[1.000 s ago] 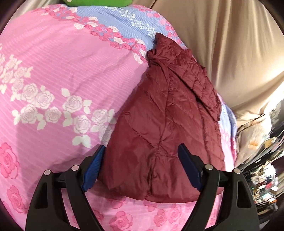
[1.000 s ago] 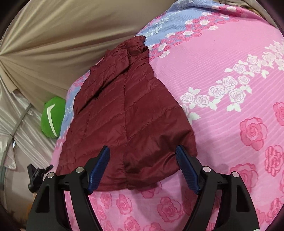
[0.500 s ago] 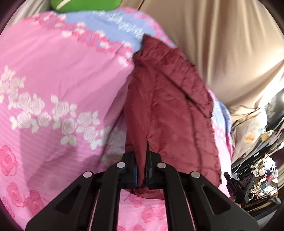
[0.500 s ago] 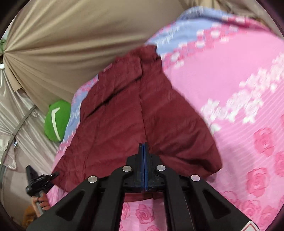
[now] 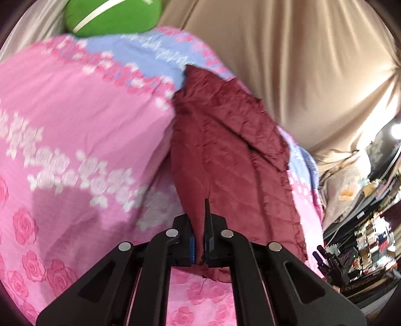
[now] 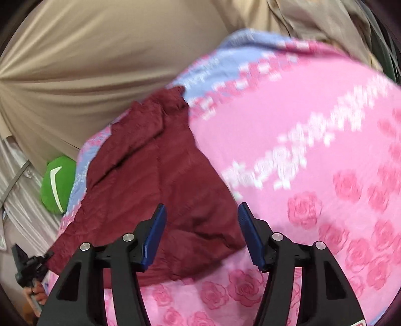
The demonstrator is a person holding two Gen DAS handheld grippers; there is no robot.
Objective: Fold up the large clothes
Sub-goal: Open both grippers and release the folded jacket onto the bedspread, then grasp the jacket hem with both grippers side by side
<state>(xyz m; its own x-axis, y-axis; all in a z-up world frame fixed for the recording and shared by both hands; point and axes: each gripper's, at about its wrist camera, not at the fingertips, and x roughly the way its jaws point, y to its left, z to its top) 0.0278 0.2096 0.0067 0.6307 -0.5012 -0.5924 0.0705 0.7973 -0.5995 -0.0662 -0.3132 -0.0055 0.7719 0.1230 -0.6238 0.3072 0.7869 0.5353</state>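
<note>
A dark red quilted jacket [image 5: 225,155] lies on a pink rose-print bedspread [image 5: 75,125]. My left gripper [image 5: 199,240] is shut on the jacket's near hem, with fabric pinched between the blue pads. In the right wrist view the jacket [image 6: 155,170] lies left of centre on the bedspread [image 6: 313,150]. My right gripper [image 6: 201,235] is open over the jacket's near edge, its jaws apart and holding nothing. The other gripper shows at the far left edge of that view [image 6: 23,260].
A beige curtain [image 5: 288,50] hangs behind the bed. A green cushion [image 5: 112,15] sits at the bed's far end and also shows in the right wrist view [image 6: 59,184]. Cluttered shelves [image 5: 371,225] stand to the right.
One second ago both grippers were open over the hem. Both then shut on the jacket. Now the right gripper has opened and let go, while the left still holds the hem.
</note>
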